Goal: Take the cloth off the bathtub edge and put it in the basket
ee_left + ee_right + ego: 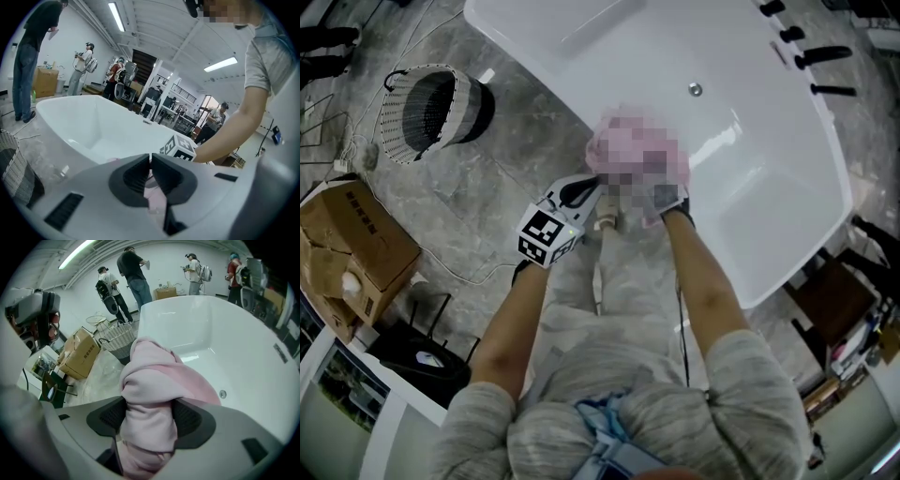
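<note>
While the right gripper (pixel 149 417) clamps 1 cloth (pixel 157 376), 1 basket (pixel 429 112) stands apart.

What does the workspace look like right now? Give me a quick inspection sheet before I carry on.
Surface: grey stone-pattern floor; white bathtub, nothing seen in its basin.
Job's things: pink cloth bunched at the tub's near edge; basket on the floor apart from the tub, no cloth in it.
Clutter: cardboard box on the floor near the basket.
Grippers: right gripper shut on the cloth; left gripper shut beside it, hold on the cloth unclear.
Cables: white cable lying across the floor by the box.
Surroundings: people standing beyond the tub; black tap fittings on its far rim.
</note>
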The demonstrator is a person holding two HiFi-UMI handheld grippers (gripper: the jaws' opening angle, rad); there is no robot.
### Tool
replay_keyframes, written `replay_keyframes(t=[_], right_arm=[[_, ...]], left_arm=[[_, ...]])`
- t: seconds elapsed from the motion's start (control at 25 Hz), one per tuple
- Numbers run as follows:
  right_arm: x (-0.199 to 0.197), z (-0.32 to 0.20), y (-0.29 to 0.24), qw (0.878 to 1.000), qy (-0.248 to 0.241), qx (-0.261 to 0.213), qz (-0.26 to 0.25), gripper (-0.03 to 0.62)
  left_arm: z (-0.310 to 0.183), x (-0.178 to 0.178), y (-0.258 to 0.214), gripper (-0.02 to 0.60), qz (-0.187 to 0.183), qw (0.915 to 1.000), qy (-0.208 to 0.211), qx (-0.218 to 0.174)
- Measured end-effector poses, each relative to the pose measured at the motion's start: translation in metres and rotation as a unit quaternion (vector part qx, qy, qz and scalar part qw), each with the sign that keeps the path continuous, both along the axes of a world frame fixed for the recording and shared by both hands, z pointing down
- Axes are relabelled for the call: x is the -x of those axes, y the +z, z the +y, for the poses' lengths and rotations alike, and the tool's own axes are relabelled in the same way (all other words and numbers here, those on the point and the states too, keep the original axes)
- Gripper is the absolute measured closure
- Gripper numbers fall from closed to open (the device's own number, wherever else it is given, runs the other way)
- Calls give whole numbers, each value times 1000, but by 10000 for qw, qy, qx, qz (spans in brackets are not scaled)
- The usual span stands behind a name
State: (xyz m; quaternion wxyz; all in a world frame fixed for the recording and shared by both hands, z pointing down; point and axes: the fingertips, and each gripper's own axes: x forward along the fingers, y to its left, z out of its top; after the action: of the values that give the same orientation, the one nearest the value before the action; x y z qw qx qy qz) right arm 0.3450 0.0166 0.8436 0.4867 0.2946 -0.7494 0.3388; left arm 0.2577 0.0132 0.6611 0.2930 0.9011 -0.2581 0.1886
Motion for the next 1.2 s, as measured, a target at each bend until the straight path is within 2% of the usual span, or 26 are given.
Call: replay_keyframes(t=[0.12,0.28,0.72,1.04,1.12,1.16,1.2], right_arm=[[-3,-6,5,9999,-22,-44,155,309],[7,-4,1,9999,-58,-50,-94,320],[7,-4,-14,9959,-200,-880,34,393],[6,-4,-24,9925,-326,-1175,43,422],[7,-4,-28,9905,-448,-1296,61,450],[7,-3,-29,9892,-524,-1364,68,522],[8,-3,-30,9884,-589,-1396,80,534]], left_arm=[[-1,0,4,578,-7,10000,32,5],[-1,1,5,578,-15,10000,47,-8],[11,1,10,578,-90,9998,149,63],[11,1,10,578,-98,9999,95,16],[11,0,10,578,-87,9999,82,54],[11,0,11,578,-84,9999,75,54],[10,0,11,578,-83,9999,68,52]])
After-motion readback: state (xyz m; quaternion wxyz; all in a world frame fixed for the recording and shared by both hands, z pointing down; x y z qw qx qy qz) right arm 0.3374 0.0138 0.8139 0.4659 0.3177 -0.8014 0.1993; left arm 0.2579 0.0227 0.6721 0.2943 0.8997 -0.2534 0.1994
